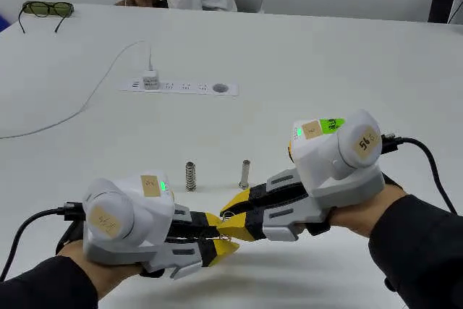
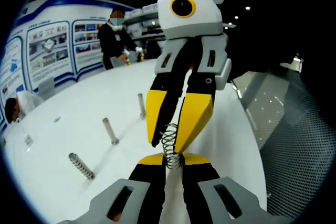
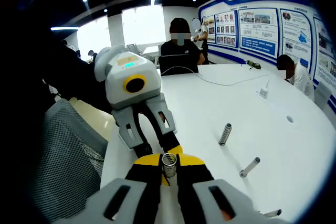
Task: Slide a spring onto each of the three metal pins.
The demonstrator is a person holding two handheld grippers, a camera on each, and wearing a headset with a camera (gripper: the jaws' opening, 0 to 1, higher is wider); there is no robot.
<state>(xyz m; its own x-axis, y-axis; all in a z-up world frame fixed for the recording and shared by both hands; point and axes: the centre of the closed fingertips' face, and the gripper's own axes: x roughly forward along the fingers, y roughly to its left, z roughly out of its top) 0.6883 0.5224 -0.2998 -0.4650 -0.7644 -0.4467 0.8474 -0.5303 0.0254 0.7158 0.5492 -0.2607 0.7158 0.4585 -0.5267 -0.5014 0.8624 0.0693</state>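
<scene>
Head view: white table [image 1: 304, 70]. The left gripper [image 1: 226, 236] sits low by the near edge, wrist level. The right gripper [image 1: 228, 218] comes in from the right edge, angled down. Their yellow-tipped jaws meet nose to nose over the loose spring [image 1: 227, 216], a thin steel coil. Just beyond, toward the table middle, stand the sprung pin [image 1: 190, 176] and, beside it, a bare pin [image 1: 244, 174], both upright. Farther back are a power strip [image 1: 181, 87] with a charger [image 1: 150, 79], and glasses [image 1: 47, 9] near the far left corner.

Left gripper view: own jaws nearly together, pinching the coil's lower end. The right gripper's jaws close on its upper turns. Three pins stand in a row, and the last pin [image 2: 142, 106] is bare too.

Right gripper view: the coil shows end-on, gripped between own tips. The left gripper is opposite.
</scene>
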